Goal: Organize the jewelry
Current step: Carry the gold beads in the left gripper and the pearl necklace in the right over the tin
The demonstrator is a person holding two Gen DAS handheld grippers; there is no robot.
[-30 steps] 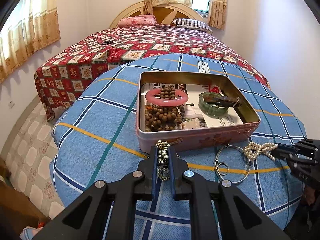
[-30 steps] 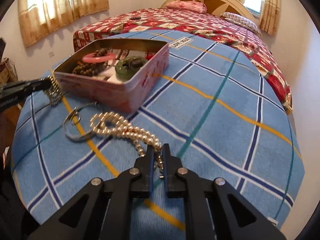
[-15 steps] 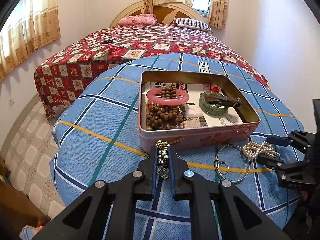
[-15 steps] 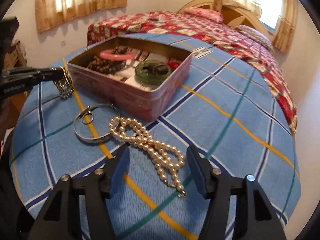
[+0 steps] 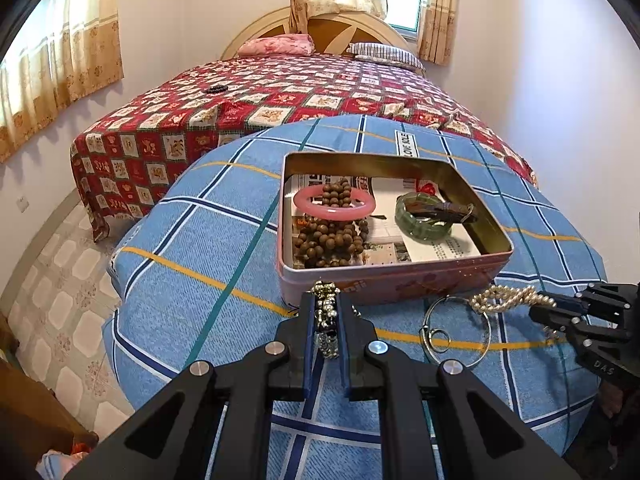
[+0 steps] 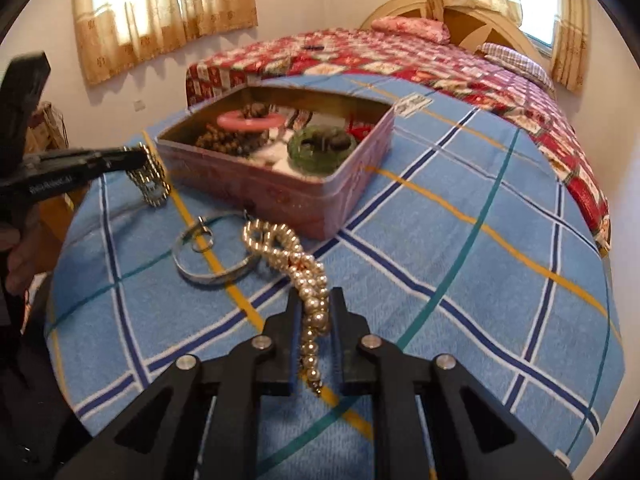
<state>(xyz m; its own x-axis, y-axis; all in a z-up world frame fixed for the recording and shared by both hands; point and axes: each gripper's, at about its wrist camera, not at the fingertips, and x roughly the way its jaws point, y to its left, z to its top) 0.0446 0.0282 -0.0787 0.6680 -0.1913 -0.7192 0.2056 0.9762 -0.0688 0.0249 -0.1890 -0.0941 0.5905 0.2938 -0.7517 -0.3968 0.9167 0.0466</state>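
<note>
My left gripper point(image 5: 325, 304) is shut on a silver bead bracelet point(image 5: 326, 322), held just in front of the pink tin point(image 5: 400, 286); the bracelet also shows in the right wrist view point(image 6: 149, 184). My right gripper point(image 6: 314, 300) is shut on the pearl necklace point(image 6: 296, 258), whose far end lies on the blue checked cloth point(image 6: 460, 240). The necklace also shows in the left wrist view point(image 5: 504, 298). The tin point(image 6: 280, 196) holds a pink bangle point(image 5: 334, 204), brown wooden beads point(image 5: 330, 240) and a green bangle point(image 5: 424, 218). A silver bangle point(image 6: 212, 256) lies beside the necklace.
The tin stands on a round table under the blue cloth. Behind it is a bed with a red patterned cover point(image 5: 280, 100). White walls close in on the right, and tiled floor point(image 5: 52, 280) lies to the left.
My right gripper was shut on the pearl necklace, opened and drew back, then came forward and closed on it again. My left gripper has stayed shut on the silver bead bracelet.
</note>
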